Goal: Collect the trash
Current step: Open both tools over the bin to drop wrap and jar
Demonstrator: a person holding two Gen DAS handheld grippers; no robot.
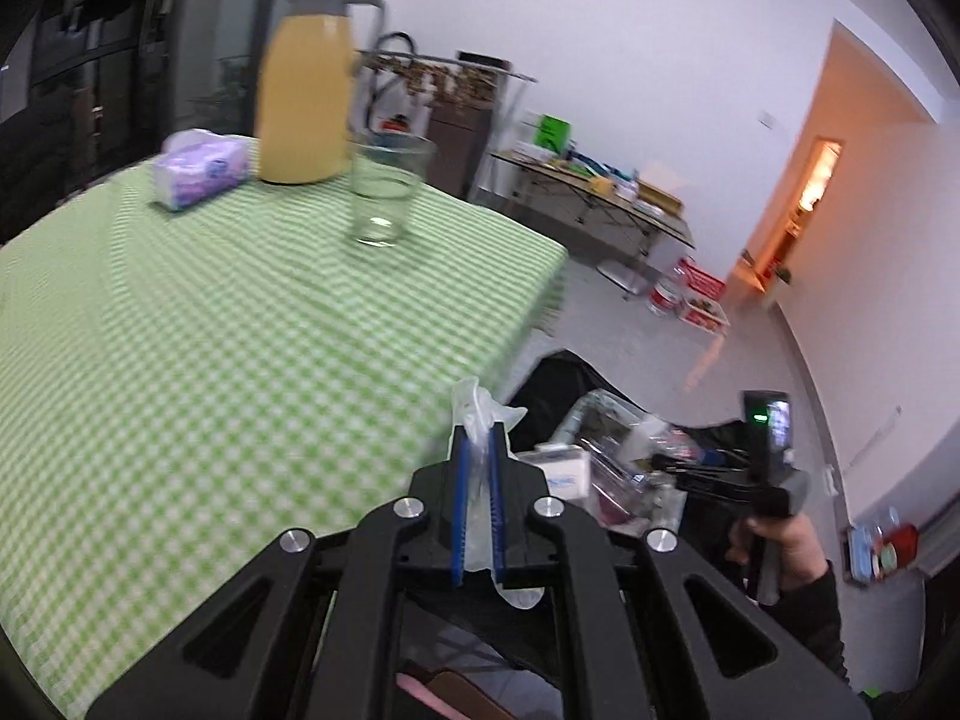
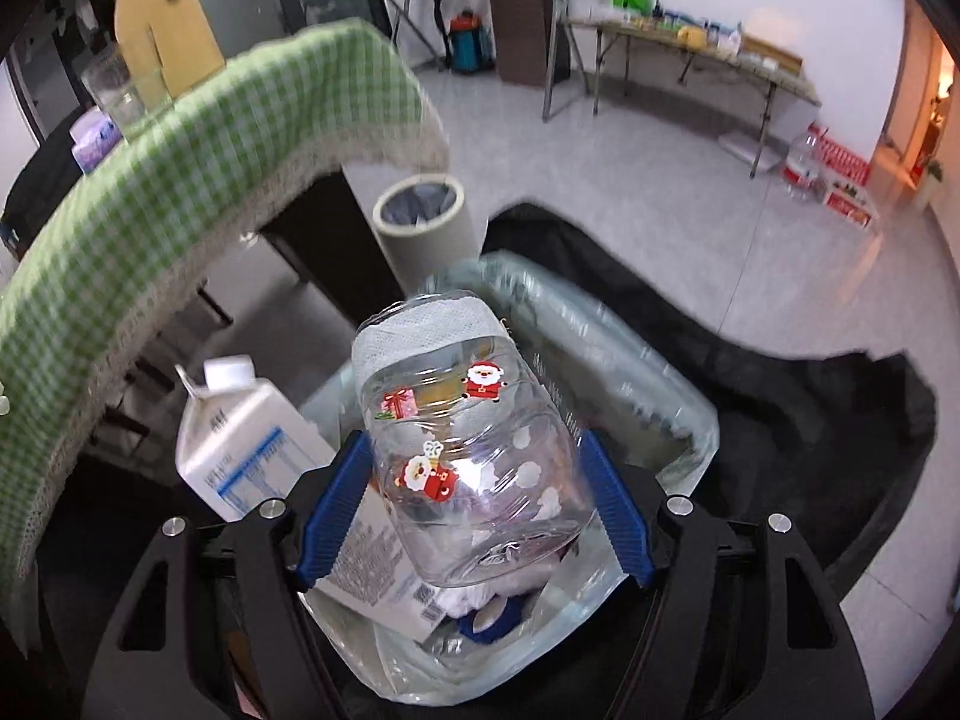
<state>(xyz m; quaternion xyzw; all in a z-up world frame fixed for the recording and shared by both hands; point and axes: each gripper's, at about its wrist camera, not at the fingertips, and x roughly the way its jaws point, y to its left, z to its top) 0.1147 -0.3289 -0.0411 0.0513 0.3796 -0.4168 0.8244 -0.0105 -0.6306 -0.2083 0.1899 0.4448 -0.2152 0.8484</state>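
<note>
Left tongs (image 1: 479,441): blue ribbed pads pinched nearly together on a thin clear plastic wrapper (image 1: 480,414); crinkled film sticks out above the tips and hangs limp below them.
Left tongs position: at the table's near edge, beside the trash bag.
Right tongs (image 2: 474,498): spread wide, blue ribbed pads pressing both sides of a clear plastic jar (image 2: 474,450).
Right tongs, other view: seen from the left wrist as a black handle in a hand (image 1: 780,546) with a lit green indicator, over the bag.
Jar: round, thin-walled, glossy, printed with Santa and gift-box stickers plus white cloud shapes; tilted, white textured paper inside its far end.
Jar location: directly above the bag opening, held in the air.
Trash bag (image 2: 798,420): black, soft, wrinkled, mouth wide open on the floor next to the table.
Bag contents: large crumpled clear plastic container (image 2: 630,360), white carton (image 2: 240,438) with screw cap and blue print, printed flat box, something blue at the bottom.
Table (image 1: 210,330): green-and-white gingham cloth, woven fringe edge.
On table: yellow thermos jug (image 1: 309,84) with grey handle, empty clear glass (image 1: 384,192), purple tissue pack (image 1: 201,168).
Floor: pale glossy tiles; beige cylindrical bin (image 2: 420,222) with liner stands by the table leg.
</note>
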